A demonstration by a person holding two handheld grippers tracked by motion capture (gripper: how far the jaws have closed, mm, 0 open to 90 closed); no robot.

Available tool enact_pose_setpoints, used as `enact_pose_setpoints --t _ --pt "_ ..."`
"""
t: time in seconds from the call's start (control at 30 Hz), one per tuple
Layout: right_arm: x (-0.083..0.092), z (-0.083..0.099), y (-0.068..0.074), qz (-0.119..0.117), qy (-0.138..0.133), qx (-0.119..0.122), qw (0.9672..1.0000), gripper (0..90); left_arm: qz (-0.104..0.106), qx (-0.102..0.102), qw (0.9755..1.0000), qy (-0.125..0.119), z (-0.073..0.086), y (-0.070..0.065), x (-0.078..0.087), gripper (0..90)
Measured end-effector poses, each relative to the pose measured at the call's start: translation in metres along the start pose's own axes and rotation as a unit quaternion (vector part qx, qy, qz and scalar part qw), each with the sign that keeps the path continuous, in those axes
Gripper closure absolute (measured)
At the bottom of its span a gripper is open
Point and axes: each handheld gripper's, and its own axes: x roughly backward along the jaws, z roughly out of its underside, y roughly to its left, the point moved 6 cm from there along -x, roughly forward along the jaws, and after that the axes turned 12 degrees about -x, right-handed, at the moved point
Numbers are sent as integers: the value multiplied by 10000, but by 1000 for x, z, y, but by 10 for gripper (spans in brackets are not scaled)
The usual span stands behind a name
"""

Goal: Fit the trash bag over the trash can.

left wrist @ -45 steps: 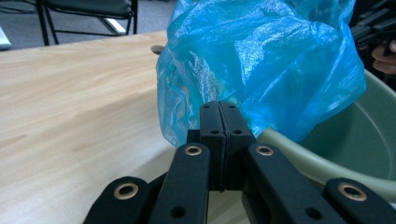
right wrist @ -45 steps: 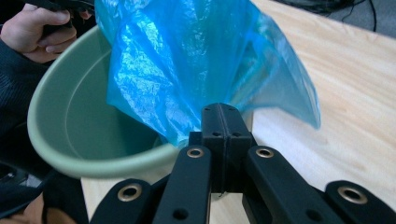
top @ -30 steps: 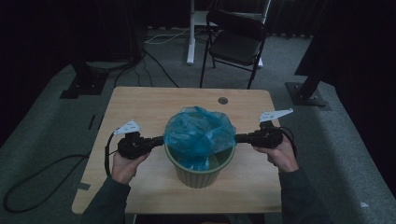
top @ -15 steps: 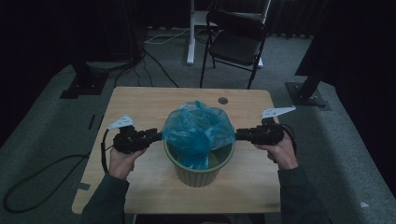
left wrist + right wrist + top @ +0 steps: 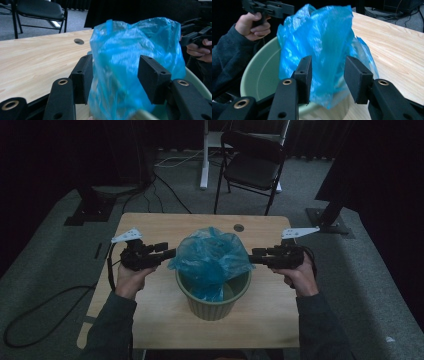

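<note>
A crumpled blue plastic bag (image 5: 210, 257) stands up out of a pale green ribbed bin (image 5: 212, 310) in the middle of the wooden table (image 5: 165, 320). My left gripper (image 5: 171, 253) points at the bag's left side and my right gripper (image 5: 252, 255) at its right side. The left gripper's (image 5: 116, 77) jaws have just been opening; the bag (image 5: 130, 57) hangs loose between the spread pads. The right gripper's (image 5: 329, 77) jaws have also just been opening, with bag film (image 5: 322, 45) between them over the bin's rim (image 5: 259, 75).
A black folding chair (image 5: 252, 165) and a white desk leg (image 5: 204, 155) stand beyond the table's far edge. A round cable hole (image 5: 239, 227) lies in the tabletop behind the bag. Black stand bases (image 5: 90, 212) and cables lie on the grey carpet.
Both grippers went from shut on the bag's sides to open. The left hand drew back to the left and rose a little. The bag now stands loose and taller.
</note>
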Motion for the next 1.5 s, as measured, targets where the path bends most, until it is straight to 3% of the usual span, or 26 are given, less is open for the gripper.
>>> enact_pose_setpoints --t 0.1,0.23,0.33,0.43,0.57,0.7,0.83,1.17,1.27,1.5 --pt "-4 -5 3 -17 -43 24 10000 548 139 192 9997 81 -5 4 -15 428" --pt "-10 -9 5 -29 4 51 10000 577 222 217 9991 303 -3 2 -32 442" --pt "-13 -7 4 -9 59 48 10000 739 180 196 9987 425 -1 0 -39 578" --pt "-12 -4 5 3 90 95 9999 881 119 99 9994 310 -3 -6 -35 762" --pt "-8 1 8 -17 125 193 9997 900 65 -77 9999 137 -5 -17 -22 875" --pt "-2 7 13 -73 155 322 9993 899 50 -266 9996 4 -4 -29 -8 884" --pt "1 17 16 -106 280 385 9988 897 38 -343 9994 46 6 -37 4 884" --pt "4 43 14 -108 644 436 9969 900 -30 -238 9992 335 44 -43 15 891" --pt "2 51 14 -15 791 543 9954 899 25 -150 9992 364 51 -46 17 890" --pt "3 60 18 -104 934 594 9938 900 113 -47 9994 337 58 -49 14 889"
